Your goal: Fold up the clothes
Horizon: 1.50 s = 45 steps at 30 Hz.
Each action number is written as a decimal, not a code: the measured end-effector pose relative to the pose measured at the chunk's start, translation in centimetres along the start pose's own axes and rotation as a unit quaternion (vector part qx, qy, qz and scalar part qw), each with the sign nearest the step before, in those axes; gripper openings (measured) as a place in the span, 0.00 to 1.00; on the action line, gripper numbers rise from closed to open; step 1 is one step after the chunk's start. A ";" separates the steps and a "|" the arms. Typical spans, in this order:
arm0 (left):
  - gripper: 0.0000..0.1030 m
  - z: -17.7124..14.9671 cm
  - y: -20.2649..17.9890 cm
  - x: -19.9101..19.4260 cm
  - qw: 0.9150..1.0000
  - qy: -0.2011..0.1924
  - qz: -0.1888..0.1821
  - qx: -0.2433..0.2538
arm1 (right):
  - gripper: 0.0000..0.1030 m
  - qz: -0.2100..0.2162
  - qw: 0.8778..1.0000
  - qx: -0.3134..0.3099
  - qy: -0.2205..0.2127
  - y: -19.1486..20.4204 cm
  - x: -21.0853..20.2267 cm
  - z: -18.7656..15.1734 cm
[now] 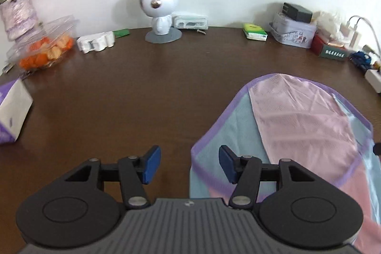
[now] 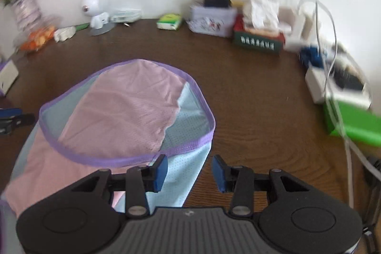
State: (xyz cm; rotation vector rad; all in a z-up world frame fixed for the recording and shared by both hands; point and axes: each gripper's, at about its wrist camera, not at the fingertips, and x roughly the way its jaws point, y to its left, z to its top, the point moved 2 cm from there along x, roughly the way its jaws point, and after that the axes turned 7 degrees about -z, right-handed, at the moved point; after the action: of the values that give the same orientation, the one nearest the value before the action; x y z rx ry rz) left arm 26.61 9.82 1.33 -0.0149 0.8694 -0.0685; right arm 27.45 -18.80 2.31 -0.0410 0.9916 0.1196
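Left wrist view shows the left hand-held gripper (image 1: pixel 189 164) with its blue pads parted about halfway and nothing between them; the near left corner of the thin pink and pale-blue mesh garment with lilac binding (image 1: pixel 302 125) lies just under and beside its right-hand pad, while the other pad hangs over bare brown wooden desk (image 1: pixel 133 92). Right wrist view shows the right hand-held gripper (image 2: pixel 189 173) likewise part-open and empty, its left-hand pad over the garment's (image 2: pixel 123 108) pale-blue near right edge and the other pad over bare wood.

So the garment lies flat on the desk between the two tools, each straddling one side edge. It looks already folded at least once (a pink panel lies doubled over the blue layer, its bound edge curving across the near part), and I judge that one fold has been laid down and let go. At least one more fold seems to remain, since the piece is broad and its near part runs out of view under the tools.

Farther back, well apart from the cloth, a small white round-headed robot figurine (image 1: pixel 160 13) stands by the wall.
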 end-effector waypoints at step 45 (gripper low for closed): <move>0.34 -23.1 6.6 -20.3 0.998 -0.040 -0.042 -0.035 | 0.26 0.060 0.992 -0.086 -0.069 7.5 -13.3 -18.9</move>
State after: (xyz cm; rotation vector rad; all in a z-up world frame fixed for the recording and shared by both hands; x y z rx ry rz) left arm -3.79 18.06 1.61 -0.1191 0.7910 -0.1144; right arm 3.63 -14.08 3.27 -0.1304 0.8438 0.3145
